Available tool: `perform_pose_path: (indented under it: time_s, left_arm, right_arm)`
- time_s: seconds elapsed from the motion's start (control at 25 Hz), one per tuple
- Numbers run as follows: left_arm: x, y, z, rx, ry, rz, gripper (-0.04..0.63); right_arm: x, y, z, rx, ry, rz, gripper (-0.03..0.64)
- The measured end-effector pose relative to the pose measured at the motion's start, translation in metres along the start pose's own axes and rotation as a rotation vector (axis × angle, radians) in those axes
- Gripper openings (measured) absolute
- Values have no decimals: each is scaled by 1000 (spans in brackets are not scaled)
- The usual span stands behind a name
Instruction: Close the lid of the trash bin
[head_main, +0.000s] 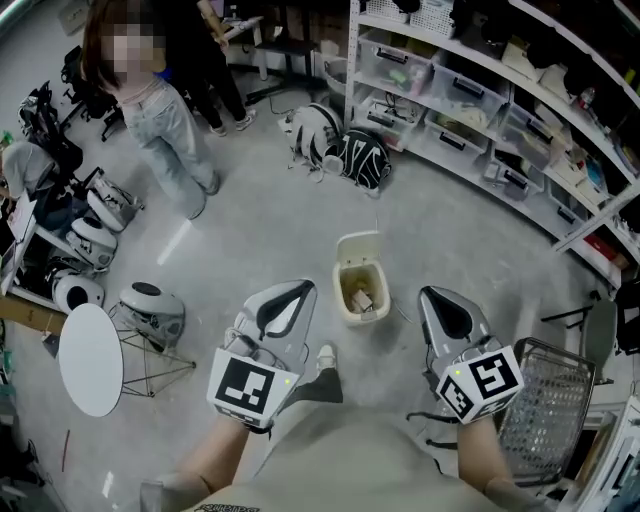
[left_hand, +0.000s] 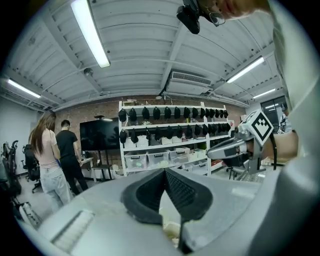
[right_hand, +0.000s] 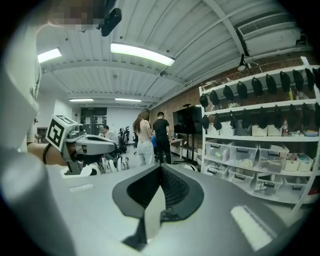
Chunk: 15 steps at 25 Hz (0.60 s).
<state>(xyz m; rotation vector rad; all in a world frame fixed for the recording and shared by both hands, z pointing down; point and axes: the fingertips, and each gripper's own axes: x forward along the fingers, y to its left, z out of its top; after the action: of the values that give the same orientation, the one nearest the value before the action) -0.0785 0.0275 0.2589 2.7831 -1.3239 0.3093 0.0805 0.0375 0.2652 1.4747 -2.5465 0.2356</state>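
**A:** Head view first: where is the bin relative to the grippers?

**B:** The small cream plastic trash bin (head_main: 360, 318) stands on the grey concrete floor (head_main: 280, 230). It is ahead of both grippers, between their tips and lower than either. Neither touches it.

**A:** And its lid?

**B:** The flat cream lid (head_main: 357, 246) stands up at the bin's far edge, open. Pale scraps of rubbish (head_main: 361, 298) lie inside.

**A:** How does the left gripper stand?

**B:** The left gripper (head_main: 300, 290), grey with a black-and-white marker cube, points forward to the left of the bin. In the left gripper view its dark ribbed pads (left_hand: 184, 192) meet at the tips, with nothing clamped between them.

**A:** The right one?

**B:** The right gripper (head_main: 431, 297) is held beside it, to the right of the bin. The right gripper view shows its jaws together too, tips touching and holding nothing.

**A:** What else lies around them?

**B:** A round white table (head_main: 90, 358) sits to the left of the left gripper. A silver wire basket (head_main: 548, 400) sits just right of the right gripper. Far ahead and to the left of the left gripper stands a person in pale jeans (head_main: 170, 140). Ahead and to the right of the right gripper runs white shelving with clear plastic boxes (head_main: 470, 105).
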Motion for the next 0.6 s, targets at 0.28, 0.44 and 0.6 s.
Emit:
perform_pose_path:
  time_s: [0.28,0.44,0.6]
  left_arm:
    - [63,70,-12,53,42,-31,2]
    - [89,87,-20,80,65,-53,2]
    - [109,96,-30,59,94,-54,2]
  right_arm:
    - [91,-40,16,5,25,-19,3]
    - [120,-54,23,31,24,-10,3]
    - [141,-68,14,55,49,0,3]
